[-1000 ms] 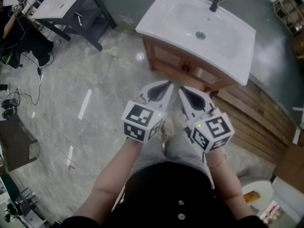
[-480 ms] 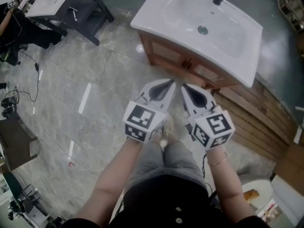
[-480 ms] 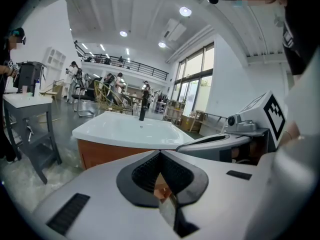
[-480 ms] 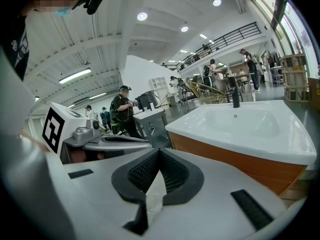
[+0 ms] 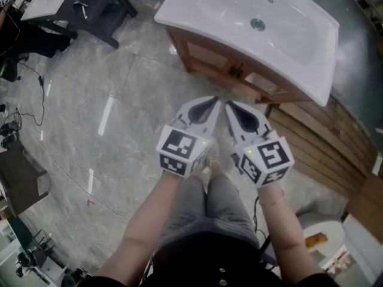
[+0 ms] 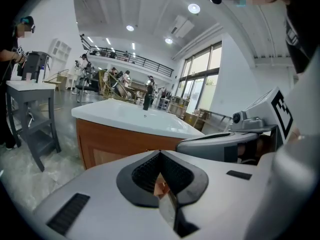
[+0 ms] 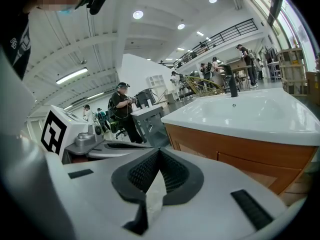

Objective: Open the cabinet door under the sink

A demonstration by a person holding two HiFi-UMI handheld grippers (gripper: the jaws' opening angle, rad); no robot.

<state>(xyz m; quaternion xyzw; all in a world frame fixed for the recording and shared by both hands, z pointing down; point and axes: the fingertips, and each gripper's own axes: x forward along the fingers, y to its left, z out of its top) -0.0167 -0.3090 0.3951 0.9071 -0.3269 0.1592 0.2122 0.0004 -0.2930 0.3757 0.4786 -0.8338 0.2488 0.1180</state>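
Near end: left gripper (image 5: 212, 100) and right gripper (image 5: 229, 104) side by side above the legs, tips just apart, pointing to 12 o'clock. Jaws on both pressed fully together, nothing between the pads, touching nothing.

Past the tips: a strip of bare floor (image 5: 119, 94), then the cabinet door (image 5: 208, 55) under the sink (image 5: 191, 8), closed, well apart from both grippers. Cabinet front running 10 o'clock to 4 o'clock across the head view, so facing the grippers slightly skewed.

Centre handles (image 5: 237, 72) at about 1 o'clock from the left tips, nearer 12 from the right; right gripper marginally closer. Handle long axis probably vertical, too small to confirm.

Judgement: approach phase, nothing gripped yet. Next: close the gap toward 12–1 o'clock, spread the jaws before the handle, allow for door swing back toward the legs.
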